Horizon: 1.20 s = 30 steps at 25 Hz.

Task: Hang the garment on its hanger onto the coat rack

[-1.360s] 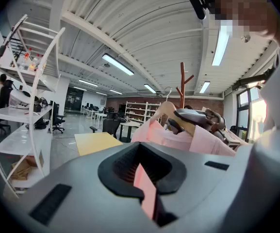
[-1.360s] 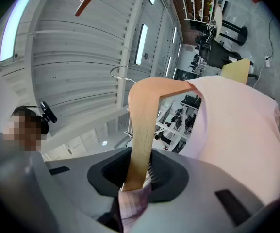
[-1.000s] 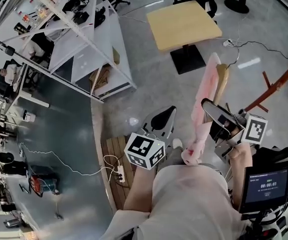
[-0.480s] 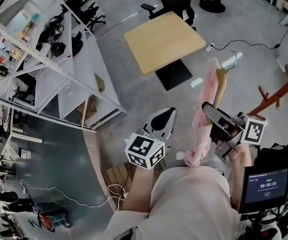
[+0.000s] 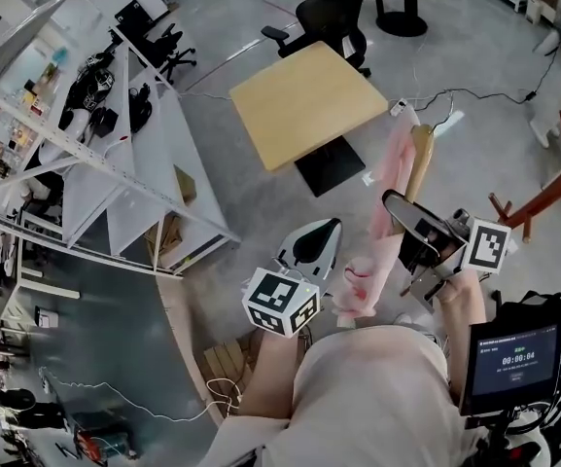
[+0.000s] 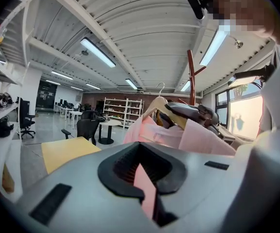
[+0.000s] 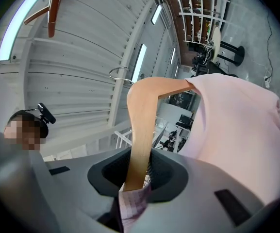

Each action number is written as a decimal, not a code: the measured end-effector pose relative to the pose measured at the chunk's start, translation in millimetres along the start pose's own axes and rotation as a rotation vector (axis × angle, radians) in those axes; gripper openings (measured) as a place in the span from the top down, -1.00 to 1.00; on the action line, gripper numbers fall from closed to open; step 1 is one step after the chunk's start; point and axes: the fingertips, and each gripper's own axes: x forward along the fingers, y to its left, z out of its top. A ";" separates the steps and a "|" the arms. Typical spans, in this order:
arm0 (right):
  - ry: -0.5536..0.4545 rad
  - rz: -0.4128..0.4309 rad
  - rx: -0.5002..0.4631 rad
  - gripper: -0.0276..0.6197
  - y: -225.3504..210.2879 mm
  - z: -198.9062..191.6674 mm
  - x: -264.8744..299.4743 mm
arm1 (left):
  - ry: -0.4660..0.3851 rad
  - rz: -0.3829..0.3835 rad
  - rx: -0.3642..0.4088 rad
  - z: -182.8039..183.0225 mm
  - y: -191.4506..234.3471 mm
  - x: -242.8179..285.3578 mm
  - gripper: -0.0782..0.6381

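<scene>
The right gripper (image 7: 139, 178) clamps the pale wooden hanger (image 7: 142, 125), the left gripper (image 6: 142, 178) pinches the pink garment (image 7: 232, 120); a twist could likely miss the red-brown coat rack (image 5: 552, 190) at three o'clock.

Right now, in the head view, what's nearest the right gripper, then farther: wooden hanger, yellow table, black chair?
1. Wooden hanger: held in the right gripper.
2. Yellow table: ahead, to the left.
3. Black chair: beyond the table, farthest.
</scene>
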 end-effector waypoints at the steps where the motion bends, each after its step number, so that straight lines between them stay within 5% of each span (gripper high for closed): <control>1: -0.001 0.002 -0.002 0.64 0.4 4.4 1.3 | -0.004 0.000 0.003 3.1 0.4 3.2 0.76; 30: -0.130 0.059 -0.102 0.64 65.4 65.0 1.2 | -0.099 -0.244 0.188 82.4 -39.6 59.8 0.76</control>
